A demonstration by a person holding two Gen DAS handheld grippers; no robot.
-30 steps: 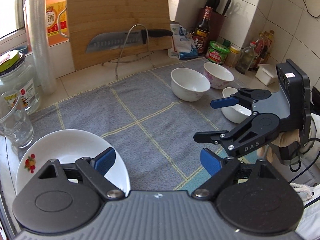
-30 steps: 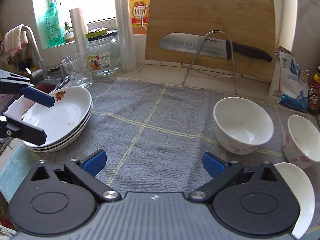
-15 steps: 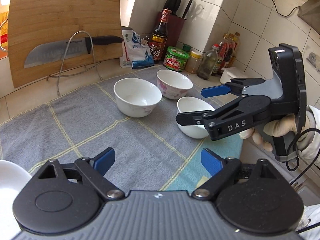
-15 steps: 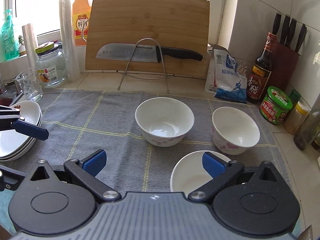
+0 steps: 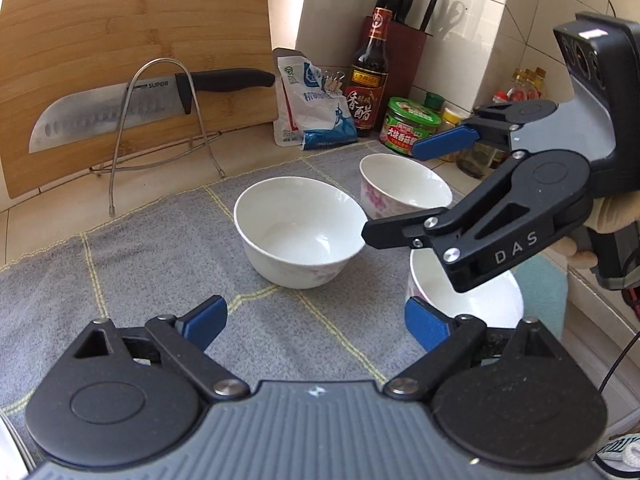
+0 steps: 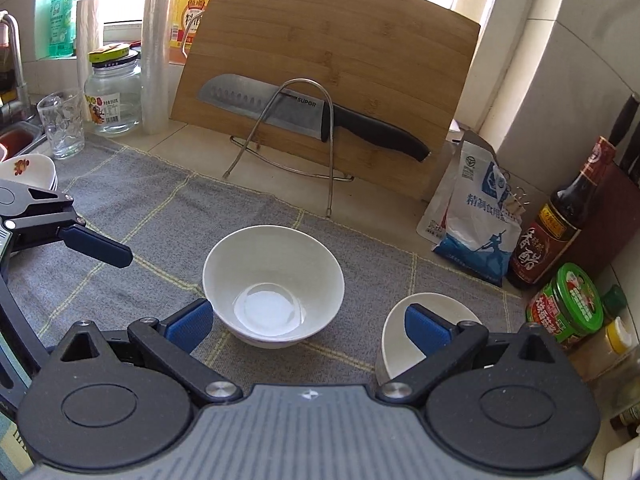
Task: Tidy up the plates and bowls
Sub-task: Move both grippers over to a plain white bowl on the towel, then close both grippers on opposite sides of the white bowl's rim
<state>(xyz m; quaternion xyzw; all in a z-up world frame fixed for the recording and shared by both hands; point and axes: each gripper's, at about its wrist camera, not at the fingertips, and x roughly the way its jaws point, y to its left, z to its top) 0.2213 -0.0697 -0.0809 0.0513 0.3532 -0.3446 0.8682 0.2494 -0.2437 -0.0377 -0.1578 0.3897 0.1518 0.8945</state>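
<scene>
Three bowls (image 5: 298,232) near the board (image 5: 132,60) unstacked; both tools, left (image 5: 316,320) and right (image 6: 308,322), wide open, empty; next: grip one rim.

In the left wrist view, the nearest bowl (image 5: 472,300) at lower right is largely covered by the right gripper (image 5: 404,192) crossing in front of it, so its rim shows only in part. The pink-flowered bowl (image 5: 404,188) behind has its right side hidden by the same gripper. In the right wrist view, a bowl (image 6: 404,344) at lower right is half hidden behind the gripper's own finger. The stack of plates (image 6: 28,168) is cut off by the left edge. The small jars (image 6: 616,336) at far right are too blurred to identify.
</scene>
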